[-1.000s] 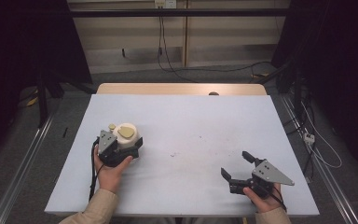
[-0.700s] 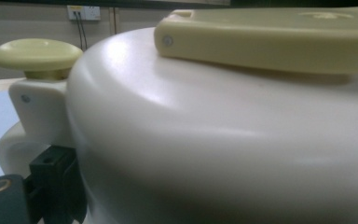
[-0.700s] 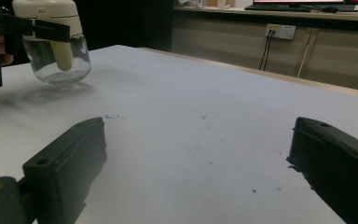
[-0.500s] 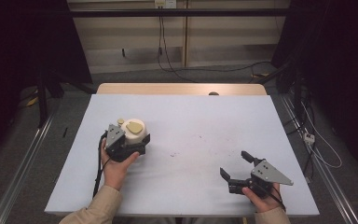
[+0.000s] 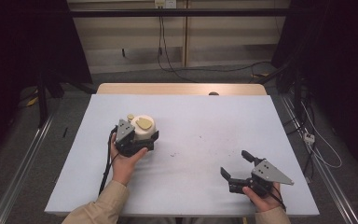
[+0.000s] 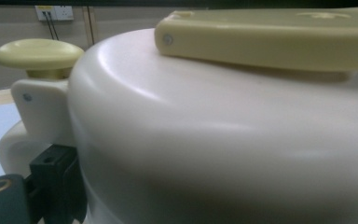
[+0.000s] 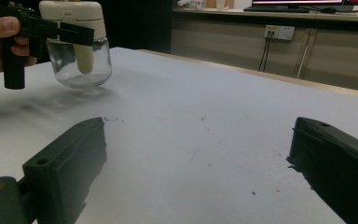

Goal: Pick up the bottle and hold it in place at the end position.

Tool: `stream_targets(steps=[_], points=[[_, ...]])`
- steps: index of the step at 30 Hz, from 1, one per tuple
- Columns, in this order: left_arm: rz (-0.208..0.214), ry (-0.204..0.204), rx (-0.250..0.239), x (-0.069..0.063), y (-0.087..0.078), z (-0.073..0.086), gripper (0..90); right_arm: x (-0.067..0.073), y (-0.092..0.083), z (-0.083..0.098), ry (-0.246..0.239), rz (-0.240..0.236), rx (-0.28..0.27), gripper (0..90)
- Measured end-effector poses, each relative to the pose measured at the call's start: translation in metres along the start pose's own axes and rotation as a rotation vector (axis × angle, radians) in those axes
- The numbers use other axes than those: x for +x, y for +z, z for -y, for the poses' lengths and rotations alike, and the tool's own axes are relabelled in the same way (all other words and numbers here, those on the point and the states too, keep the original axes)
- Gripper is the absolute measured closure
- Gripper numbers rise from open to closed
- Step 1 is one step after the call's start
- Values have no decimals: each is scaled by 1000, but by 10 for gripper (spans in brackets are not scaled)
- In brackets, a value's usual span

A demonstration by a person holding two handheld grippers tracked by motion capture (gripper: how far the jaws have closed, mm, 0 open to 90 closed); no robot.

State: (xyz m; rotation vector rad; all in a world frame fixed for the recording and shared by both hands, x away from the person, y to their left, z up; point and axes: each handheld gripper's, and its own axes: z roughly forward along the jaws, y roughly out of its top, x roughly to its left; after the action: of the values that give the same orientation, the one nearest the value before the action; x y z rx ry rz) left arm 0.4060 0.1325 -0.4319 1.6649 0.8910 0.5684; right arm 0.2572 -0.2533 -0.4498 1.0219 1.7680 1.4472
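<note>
High view: we see the clear glass jar with its cream plastic lid (image 5: 142,127) clamped in our left gripper (image 5: 133,140), over the pale grey tabletop (image 5: 200,121) left of centre. Our right gripper (image 5: 238,164) gapes wide, empty. Wall sockets (image 7: 279,31) sit behind.

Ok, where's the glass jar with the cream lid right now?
In the high view the jar sits left of centre over the table, gripped at its lid by the left tongs, far from the open right tongs.
</note>
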Motion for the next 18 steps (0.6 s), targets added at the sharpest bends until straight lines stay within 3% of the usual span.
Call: stream_targets(steps=[18], points=[[24,-12,0,-6,19,-3,64,0,0,0,-2,1,-3,35]])
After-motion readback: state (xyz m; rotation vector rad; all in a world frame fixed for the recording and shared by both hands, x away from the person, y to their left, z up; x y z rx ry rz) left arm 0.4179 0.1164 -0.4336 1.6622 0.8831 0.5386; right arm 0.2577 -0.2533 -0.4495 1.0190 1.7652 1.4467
